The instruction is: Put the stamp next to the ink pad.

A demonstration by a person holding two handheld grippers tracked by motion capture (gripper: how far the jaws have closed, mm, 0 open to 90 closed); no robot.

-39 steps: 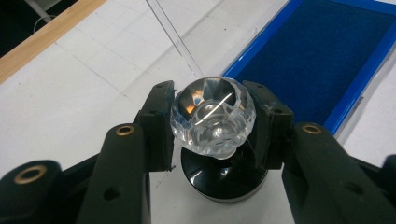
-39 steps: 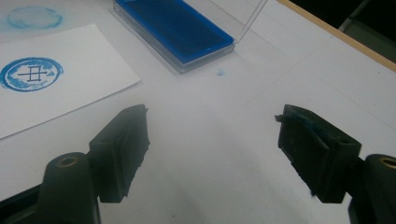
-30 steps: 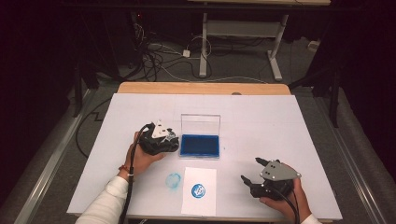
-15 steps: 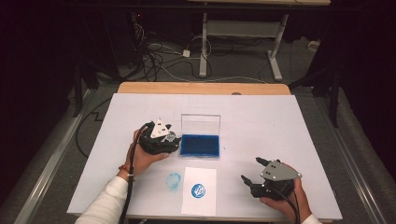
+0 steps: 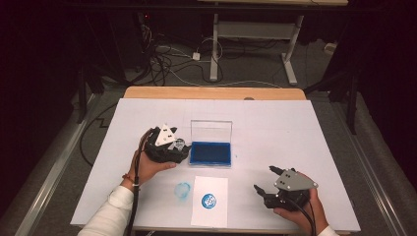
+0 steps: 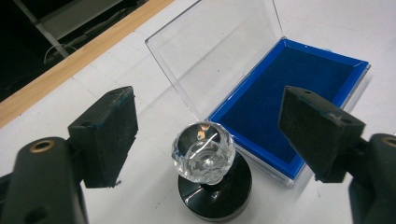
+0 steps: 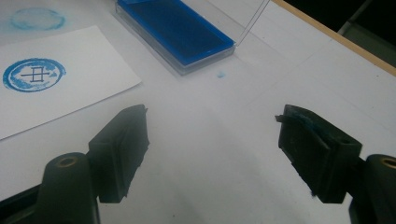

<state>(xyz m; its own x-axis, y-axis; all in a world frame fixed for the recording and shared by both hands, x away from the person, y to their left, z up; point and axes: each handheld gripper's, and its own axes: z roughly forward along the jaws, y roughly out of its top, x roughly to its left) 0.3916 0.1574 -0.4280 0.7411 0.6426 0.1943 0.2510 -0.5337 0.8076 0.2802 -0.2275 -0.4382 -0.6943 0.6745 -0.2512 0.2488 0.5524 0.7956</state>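
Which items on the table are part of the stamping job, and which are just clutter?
In the job:
- stamp with clear knob, standing between the open left gripper jaws, which have just been opening
- blue ink pad in its open case
- paper with a blue stamp mark

Lying about:
- blue smudge on the table
- cables on the floor behind
- right gripper, open, idle

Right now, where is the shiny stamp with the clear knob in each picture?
High view: the stamp stands left of the ink pad, at the left gripper.
Left gripper view: low in the middle, between the open jaws, which have just been opening and do not touch it.
Right gripper view: not in it.
Shared landmark: the blue ink pad.
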